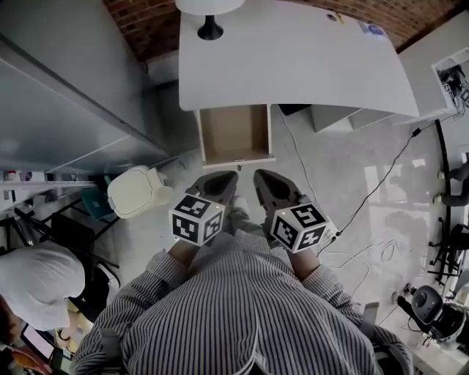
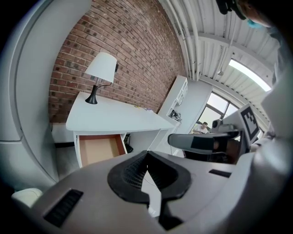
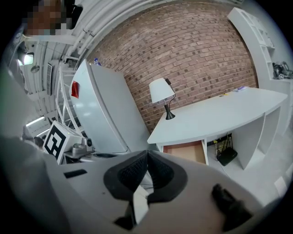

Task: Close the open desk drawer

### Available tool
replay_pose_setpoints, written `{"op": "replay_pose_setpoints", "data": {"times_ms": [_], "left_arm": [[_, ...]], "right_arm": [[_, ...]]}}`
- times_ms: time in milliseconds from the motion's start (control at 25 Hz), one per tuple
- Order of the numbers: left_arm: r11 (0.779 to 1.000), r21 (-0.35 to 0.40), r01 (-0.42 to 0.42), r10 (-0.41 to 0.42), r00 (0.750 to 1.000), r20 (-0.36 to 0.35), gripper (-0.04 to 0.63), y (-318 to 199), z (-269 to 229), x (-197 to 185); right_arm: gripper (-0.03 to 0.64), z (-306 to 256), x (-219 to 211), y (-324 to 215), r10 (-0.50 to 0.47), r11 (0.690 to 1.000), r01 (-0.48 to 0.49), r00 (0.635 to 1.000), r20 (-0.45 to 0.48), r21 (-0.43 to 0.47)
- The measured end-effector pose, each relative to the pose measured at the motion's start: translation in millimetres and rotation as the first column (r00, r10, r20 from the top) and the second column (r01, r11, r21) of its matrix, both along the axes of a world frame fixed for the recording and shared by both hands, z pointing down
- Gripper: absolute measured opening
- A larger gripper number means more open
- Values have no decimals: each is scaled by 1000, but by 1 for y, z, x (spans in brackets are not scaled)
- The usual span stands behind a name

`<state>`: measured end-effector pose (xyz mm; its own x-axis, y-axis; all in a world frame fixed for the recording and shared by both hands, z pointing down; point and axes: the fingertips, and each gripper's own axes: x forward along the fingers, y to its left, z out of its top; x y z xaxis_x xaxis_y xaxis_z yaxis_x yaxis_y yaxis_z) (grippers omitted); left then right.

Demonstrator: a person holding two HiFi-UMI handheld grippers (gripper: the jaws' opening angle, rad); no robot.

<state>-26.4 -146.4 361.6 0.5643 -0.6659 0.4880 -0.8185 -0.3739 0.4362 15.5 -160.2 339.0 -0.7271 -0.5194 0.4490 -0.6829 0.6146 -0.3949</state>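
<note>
The drawer (image 1: 234, 135) stands pulled out from under the white desk (image 1: 293, 66), its brown inside empty and its white front facing me. Both grippers hover side by side just in front of that drawer front, apart from it. My left gripper (image 1: 218, 184) is shut with nothing between its jaws, and so is my right gripper (image 1: 269, 183). In the left gripper view the closed left gripper (image 2: 146, 154) points toward the drawer (image 2: 98, 149), which lies further off to the left. In the right gripper view the closed right gripper (image 3: 147, 153) sits below the drawer (image 3: 185, 151).
A table lamp (image 1: 210, 18) stands on the desk's far left corner. A white lidded bin (image 1: 138, 192) sits on the floor left of the drawer, beside a tall grey cabinet (image 1: 66, 110). Cables (image 1: 381, 183) trail over the floor at right. A person in a white cap (image 1: 40, 282) is at lower left.
</note>
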Motion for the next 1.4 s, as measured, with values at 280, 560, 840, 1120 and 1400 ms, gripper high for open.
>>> {"op": "replay_pose_setpoints", "data": {"times_ms": [280,560,840,1120,1400], "left_arm": [[998,-48,41,-39,999,34,12,-13,27,-6],[991,-100,94,-92,996,24,12,-26,55,-12],[981,-165,102,-103,995,0,12,-28,90,-1],[966,-231,114,-119,993,-8,12,-26,134,6],[954,-268,135,-135,991,19,12,-34,172,1]], "right_arm": [[17,29,18,-17,8,999,-9,1000,-19,-49],[17,57,13,-31,2,994,-1,1000,5,-107],[17,92,6,-30,-25,987,22,1000,-12,-161],[17,134,11,-31,-32,976,23,999,-40,-214],[17,172,5,-35,-62,966,43,996,-66,-256]]}}
